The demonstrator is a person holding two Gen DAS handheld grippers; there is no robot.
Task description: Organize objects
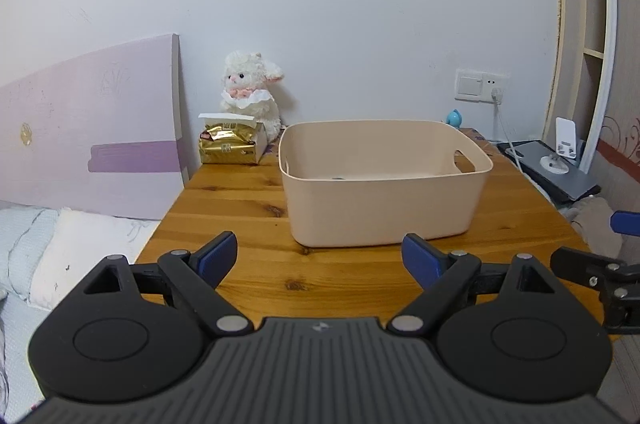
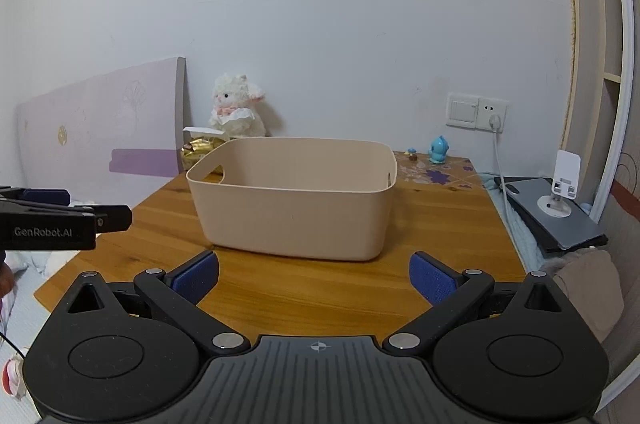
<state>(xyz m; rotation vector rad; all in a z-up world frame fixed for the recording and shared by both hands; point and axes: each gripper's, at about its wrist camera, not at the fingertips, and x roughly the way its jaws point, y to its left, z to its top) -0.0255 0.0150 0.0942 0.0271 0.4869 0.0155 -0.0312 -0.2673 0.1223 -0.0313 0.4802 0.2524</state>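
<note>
Both tools — left (image 1: pixel 318 260), right (image 2: pixel 314 278) — released; beige bin (image 1: pixel 384 200) ahead, plush lamb (image 1: pixel 250 92) behind.

The left gripper (image 1: pixel 318 258) tips a little downward, and its two blue pads (image 1: pixel 218 258) stand wide apart with nothing between them. The right gripper (image 2: pixel 314 278) tips down the same way, its blue pads (image 2: pixel 434 282) also spread wide and holding nothing. The two grippers are side by side, and each one shows at the edge of the other's view.
</note>
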